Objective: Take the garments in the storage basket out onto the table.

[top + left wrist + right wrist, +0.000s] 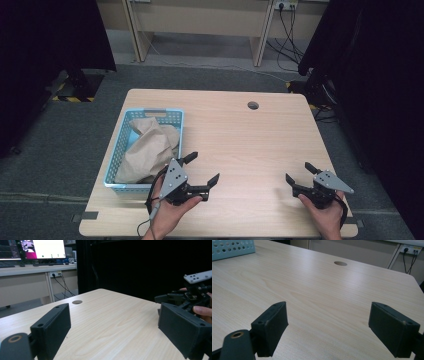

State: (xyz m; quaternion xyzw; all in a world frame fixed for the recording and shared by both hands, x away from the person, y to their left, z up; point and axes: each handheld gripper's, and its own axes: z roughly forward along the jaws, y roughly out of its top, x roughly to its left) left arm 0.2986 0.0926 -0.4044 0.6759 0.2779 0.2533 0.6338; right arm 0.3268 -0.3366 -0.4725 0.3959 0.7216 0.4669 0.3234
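A light blue perforated basket (pixel 117 150) stands at the table's left side with a crumpled brown paper bag (pixel 147 147) inside it. My left gripper (pixel 202 168) is held low over the table just right of the basket's near corner, open, nothing between its jaws. My right gripper (pixel 299 173) hovers near the front right of the table, also open and holding nothing. In the left gripper view my left gripper (pixel 113 322) points across bare wood toward the right gripper (pixel 186 298). In the right gripper view my right gripper (pixel 328 325) faces the tabletop, with the basket's corner (pixel 233 248) at the upper left.
The wooden table (pixel 235 145) has a round cable hole (pixel 253 105) near its far edge. Dark curtains flank the table on both sides. A desk with cables and sockets stands behind on the grey carpet, and monitors (pixel 37 248) sit on a desk beyond.
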